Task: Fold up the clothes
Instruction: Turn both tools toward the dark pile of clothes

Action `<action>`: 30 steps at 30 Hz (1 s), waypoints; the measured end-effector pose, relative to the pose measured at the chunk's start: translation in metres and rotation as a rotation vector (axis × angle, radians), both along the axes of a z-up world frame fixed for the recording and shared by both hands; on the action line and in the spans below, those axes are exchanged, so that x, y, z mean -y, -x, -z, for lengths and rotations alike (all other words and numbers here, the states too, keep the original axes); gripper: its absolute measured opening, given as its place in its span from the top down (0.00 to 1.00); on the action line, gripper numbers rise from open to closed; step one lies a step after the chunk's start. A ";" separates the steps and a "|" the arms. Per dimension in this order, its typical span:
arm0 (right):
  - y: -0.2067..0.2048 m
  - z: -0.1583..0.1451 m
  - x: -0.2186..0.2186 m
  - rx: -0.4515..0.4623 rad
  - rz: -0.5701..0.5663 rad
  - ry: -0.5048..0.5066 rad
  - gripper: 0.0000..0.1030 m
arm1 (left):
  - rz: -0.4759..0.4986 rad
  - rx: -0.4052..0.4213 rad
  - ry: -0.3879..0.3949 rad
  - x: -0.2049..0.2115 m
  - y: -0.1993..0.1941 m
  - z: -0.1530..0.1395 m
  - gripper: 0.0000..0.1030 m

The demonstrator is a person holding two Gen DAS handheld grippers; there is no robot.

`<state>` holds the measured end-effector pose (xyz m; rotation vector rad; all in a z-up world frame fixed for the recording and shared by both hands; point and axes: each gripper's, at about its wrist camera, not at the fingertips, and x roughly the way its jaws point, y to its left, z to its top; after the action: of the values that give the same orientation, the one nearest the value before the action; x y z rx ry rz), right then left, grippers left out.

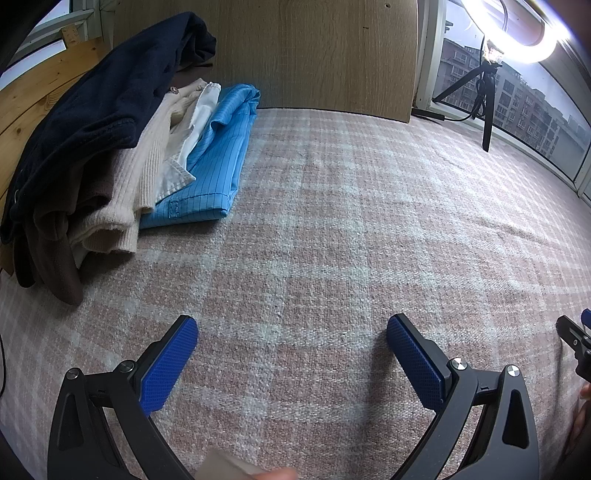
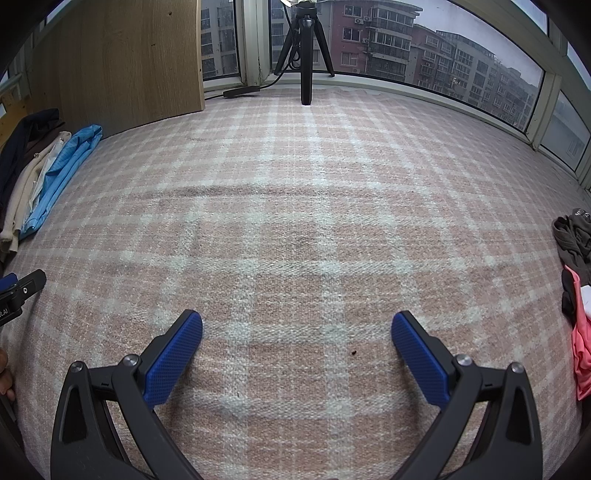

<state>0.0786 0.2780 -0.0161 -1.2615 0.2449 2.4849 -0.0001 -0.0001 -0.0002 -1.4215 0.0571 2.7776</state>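
Left gripper (image 1: 291,328): mine, fingers spread wide, nothing between the blue pads (image 1: 168,365); it hovers low over bare blanket.

Right gripper (image 2: 297,325): mine, likewise spread and empty, poised over the middle of the blanket, just beside the left one.

Surface: a pink-and-white plaid blanket (image 2: 295,206), nubbly weave, lying mostly flat with a slight ripple across the middle.

Folded stack: at the blanket's far left edge, overlapping like shingles. From the outside in: navy garment (image 1: 107,99), brown garment (image 1: 59,254), cream ribbed sweater (image 1: 129,188), white shirt (image 1: 184,147), blue pinstriped garment (image 1: 218,162).

Unfolded pile: at the blanket's right edge, seen only from the right wrist. A crumpled grey-brown garment (image 2: 574,236) with a coral-pink garment (image 2: 583,343) nearer me; something black sits between them. Most of it is cut off by the frame.

Stage, as I judge it: several pieces done, none in hand; the next piece must come from the right-edge pile.

Handling, as I judge it: both loose pieces look thin, soft and light, and will droop and bunch when lifted. The pink one has a slight sheen and may slip between the pads.

Where to grip: a hem or shoulder seam, where fabric is doubled, one gripper at each corner, then drag onto the open middle to spread.

Background: wooden panel (image 2: 129,62), tripod (image 2: 306,48), ring light (image 1: 517,33), windows.
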 end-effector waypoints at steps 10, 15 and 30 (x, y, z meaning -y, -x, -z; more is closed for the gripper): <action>0.000 0.000 0.000 0.000 0.000 0.000 0.00 | -0.005 0.001 -0.005 0.003 0.004 0.005 0.00; 0.001 -0.001 -0.001 0.007 -0.010 0.002 0.00 | 0.009 0.002 -0.012 0.004 0.004 0.006 0.00; 0.021 -0.022 0.012 0.025 -0.076 -0.055 0.00 | 0.000 -0.013 -0.070 0.015 -0.006 -0.023 0.01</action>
<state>0.0578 0.2660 0.0063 -1.3018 0.1242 2.5191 0.0059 -0.0149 0.0224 -1.3877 -0.0396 2.7596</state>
